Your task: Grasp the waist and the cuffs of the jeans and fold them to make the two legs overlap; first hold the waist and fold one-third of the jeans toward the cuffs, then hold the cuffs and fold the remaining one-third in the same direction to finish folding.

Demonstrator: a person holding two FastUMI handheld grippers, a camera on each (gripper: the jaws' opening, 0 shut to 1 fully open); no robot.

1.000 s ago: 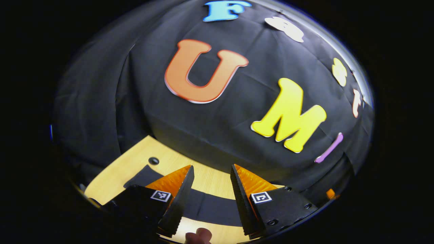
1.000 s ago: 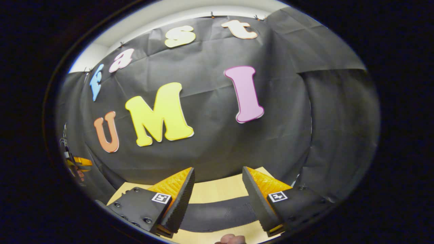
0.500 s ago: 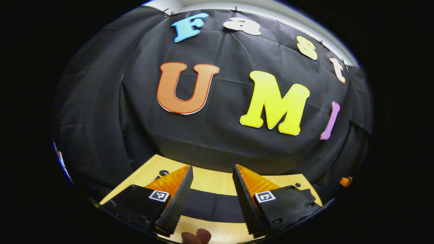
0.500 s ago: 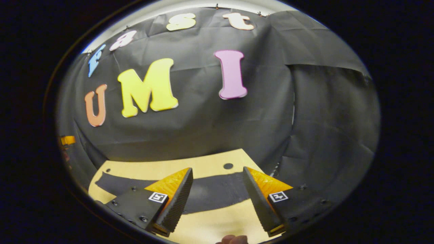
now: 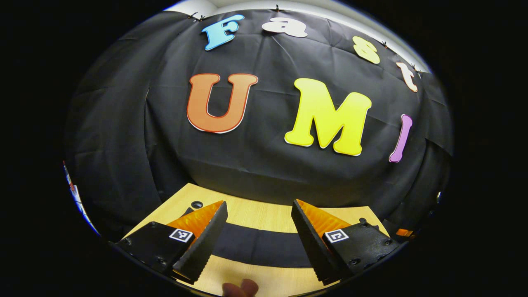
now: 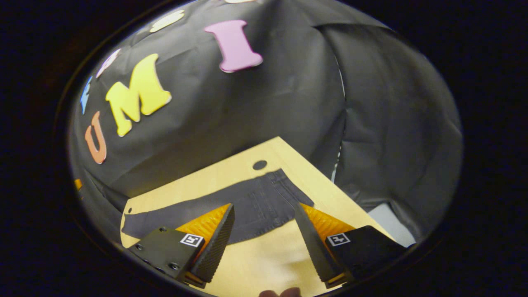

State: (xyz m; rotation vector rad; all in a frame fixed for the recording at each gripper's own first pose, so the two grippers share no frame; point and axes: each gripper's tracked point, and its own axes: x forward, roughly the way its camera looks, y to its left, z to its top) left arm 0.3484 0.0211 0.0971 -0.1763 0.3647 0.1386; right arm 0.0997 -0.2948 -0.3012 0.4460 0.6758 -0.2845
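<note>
**Op A:** Where do the dark charcoal denim jeans (image 6: 231,204) lie from my fingers?

**Op B:** Flat on the pale wooden table (image 6: 264,258), long axis running along its far edge. In the right gripper view the wide end, with seams and what looks like a pocket, sits toward the far right corner, next to a round hole in the table (image 6: 260,165). The legs taper off toward the left edge.

**Op A:** My right gripper (image 6: 264,214) is spread wide and holds nothing. The waist lies just ahead of its fingers and slightly to the right. It hangs above the cloth, apart from it.

**Op B:** Your left gripper (image 5: 258,214) is also wide open and empty. In the left gripper view the jeans cross as a dark band just beyond the fingers, side to side.

**Op A:** So I judge the right takes the waist and the left takes the cuff end. Nothing is folded yet. I'd come down square to that long axis.
</note>
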